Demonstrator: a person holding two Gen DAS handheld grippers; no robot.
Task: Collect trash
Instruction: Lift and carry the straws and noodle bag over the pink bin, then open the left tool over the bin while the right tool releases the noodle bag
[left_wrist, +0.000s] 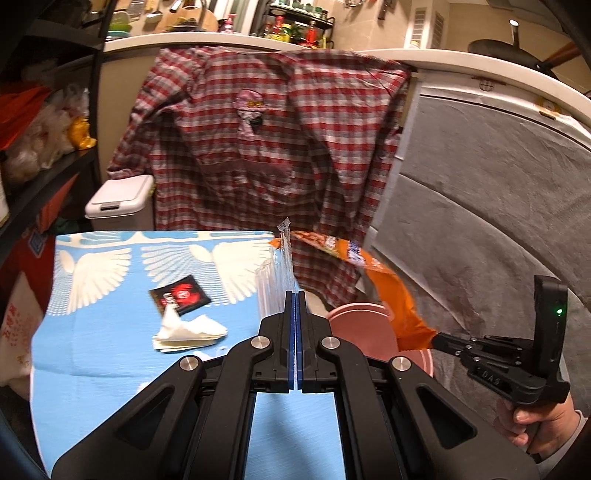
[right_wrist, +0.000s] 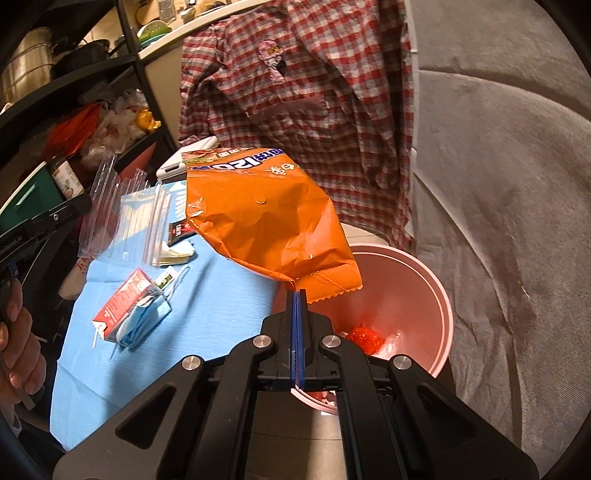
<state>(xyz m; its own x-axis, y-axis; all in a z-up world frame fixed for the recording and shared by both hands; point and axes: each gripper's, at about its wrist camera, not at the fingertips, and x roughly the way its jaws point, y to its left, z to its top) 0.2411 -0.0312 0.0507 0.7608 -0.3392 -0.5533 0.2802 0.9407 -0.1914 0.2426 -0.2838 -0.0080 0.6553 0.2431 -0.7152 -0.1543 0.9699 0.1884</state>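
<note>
- Two grippers are loaded. The right gripper (right_wrist: 297, 295) is closed on the bottom corner of an orange snack bag (right_wrist: 266, 218); the left gripper (left_wrist: 296, 295) is closed on a stack of clear zip bags (left_wrist: 280, 266).
- The snack bag stands up from its pinched corner, with the bulk over the desk (right_wrist: 221, 295) edge and the corner at the rim of the pink bin (right_wrist: 439, 295). Judgement: holding by one corner keeps the bag clear of the gripper so it can fall freely into the bin on release.
- The pink bin sits just beside the desk, below its surface; red and clear scraps already lie inside.
- Right gripper pose: aimed forward and slightly downward, tips above the near rim of the bin.
- Left gripper pose: over the desk, level, with the zip bags raised upright off the surface.
- Left on the desk: a folded tissue (left_wrist: 188, 330), a dark sachet (left_wrist: 181, 295), a small red carton (right_wrist: 123, 308) and a blue face mask (right_wrist: 142, 325).
</note>
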